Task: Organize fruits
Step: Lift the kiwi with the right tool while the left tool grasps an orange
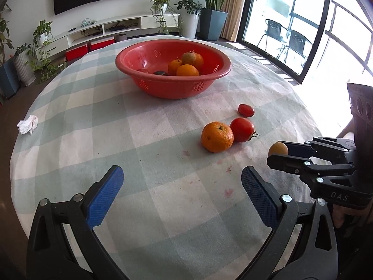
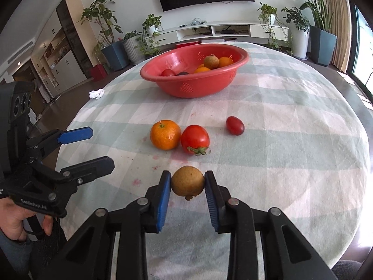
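My right gripper [image 2: 188, 183] is shut on a small brown round fruit [image 2: 188, 181], held just above the checked tablecloth; it also shows in the left wrist view [image 1: 278, 149]. Beyond it lie an orange [image 2: 165, 134], a red tomato [image 2: 195, 139] touching the orange, and a small oval red fruit [image 2: 235, 125]. A red colander bowl [image 2: 223, 74] at the far side holds several oranges, a brown fruit and a red one. My left gripper [image 1: 181, 182] is open and empty over the near cloth, left of the loose fruit [image 1: 217, 136].
A crumpled white tissue [image 1: 27, 124] lies near the table's left edge. The round table's edge [image 2: 363, 154] curves close on the right. Pink stains [image 1: 229, 192] mark the cloth. Plants, a TV cabinet and glass doors stand beyond the table.
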A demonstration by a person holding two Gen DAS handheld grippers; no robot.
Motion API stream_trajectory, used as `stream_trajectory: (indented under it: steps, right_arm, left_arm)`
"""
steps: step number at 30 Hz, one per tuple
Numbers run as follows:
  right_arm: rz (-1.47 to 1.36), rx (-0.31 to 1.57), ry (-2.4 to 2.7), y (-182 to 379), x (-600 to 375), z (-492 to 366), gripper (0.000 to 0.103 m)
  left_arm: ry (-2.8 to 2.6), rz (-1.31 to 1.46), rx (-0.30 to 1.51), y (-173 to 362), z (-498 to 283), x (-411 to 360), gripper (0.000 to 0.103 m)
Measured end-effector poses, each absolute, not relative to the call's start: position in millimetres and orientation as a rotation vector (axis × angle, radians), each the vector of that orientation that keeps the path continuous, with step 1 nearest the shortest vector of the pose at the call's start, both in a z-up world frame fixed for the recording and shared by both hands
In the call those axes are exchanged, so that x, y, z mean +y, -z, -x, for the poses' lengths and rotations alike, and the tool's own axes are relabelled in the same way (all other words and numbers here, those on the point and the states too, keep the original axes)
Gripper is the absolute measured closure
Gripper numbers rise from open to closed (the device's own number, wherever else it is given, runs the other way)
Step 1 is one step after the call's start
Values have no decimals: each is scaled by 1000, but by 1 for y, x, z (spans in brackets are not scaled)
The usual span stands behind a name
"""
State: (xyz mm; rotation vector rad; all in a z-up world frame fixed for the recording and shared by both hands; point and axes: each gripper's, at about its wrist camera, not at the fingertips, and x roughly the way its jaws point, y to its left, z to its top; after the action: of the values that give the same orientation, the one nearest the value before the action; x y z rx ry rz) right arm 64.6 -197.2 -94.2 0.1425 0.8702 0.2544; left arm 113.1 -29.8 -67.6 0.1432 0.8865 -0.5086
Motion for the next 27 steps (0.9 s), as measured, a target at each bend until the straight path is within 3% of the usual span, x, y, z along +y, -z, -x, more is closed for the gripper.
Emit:
stream_trajectory:
  steps: [10,14,18,20,27]
  right_arm:
    - [-199,846,-267,95,-211,-61,71]
    - [-225,837,-267,95,-217,-63,71]
    - [-237,834,-270,95,-219,-63,71]
    - [-239,833,-272,95,-220,-63,71]
    - [-238,836,-269,96,-219,-63,71]
  left_arm:
    - [647,-325,922,74,-146,-83,3]
    - [678,-361,943,80,-157,-93,22]
    - [684,-369,952,84,-165,-94,26]
    - [694,-359,959,86,-167,-94,39]
    - [716,-357,980,95,-168,-98,47]
